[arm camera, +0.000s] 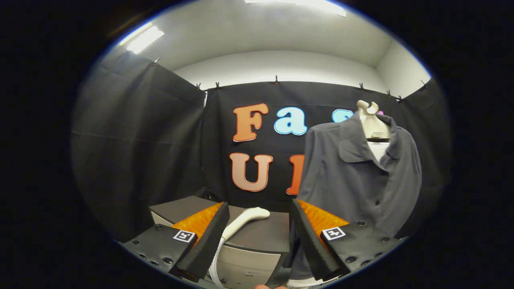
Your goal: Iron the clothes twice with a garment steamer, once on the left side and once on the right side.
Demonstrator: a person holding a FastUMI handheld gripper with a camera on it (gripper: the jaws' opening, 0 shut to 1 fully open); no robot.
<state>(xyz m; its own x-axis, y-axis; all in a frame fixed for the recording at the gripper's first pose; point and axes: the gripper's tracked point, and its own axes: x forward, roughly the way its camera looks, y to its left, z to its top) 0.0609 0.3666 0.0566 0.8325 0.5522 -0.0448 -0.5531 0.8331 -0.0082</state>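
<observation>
A: What are the fingers doing?

B: The gripper sits at the bottom centre of the frame with its two fingers spread wide apart, pinching nothing. Each finger carries a small square marker on its housing.

A: And the garment steamer?

B: The steamer head is a pale, curved wand in the lower middle of the frame. It lies on the flat top of a grey cabinet, in the gap between the fingers and closer to the left one. Whether it touches that finger, I cannot tell. Its white hose curves down from the handle along the front of the cabinet toward the bottom edge.

A: Where are the clothes?

B: A dark grey jacket hangs at the right of the frame, collar open, with a row of buttons down the front. It is draped over a cream mannequin hanger, whose neck shows above the collar at upper right. The jacket's lower part runs down behind the right finger, just beside the cabinet.

A: Anything behind all that?

B: Black booth cloth covers the back and left, clipped along its top edge. Above it, a white ceiling with a bright light panel at upper left.
</observation>
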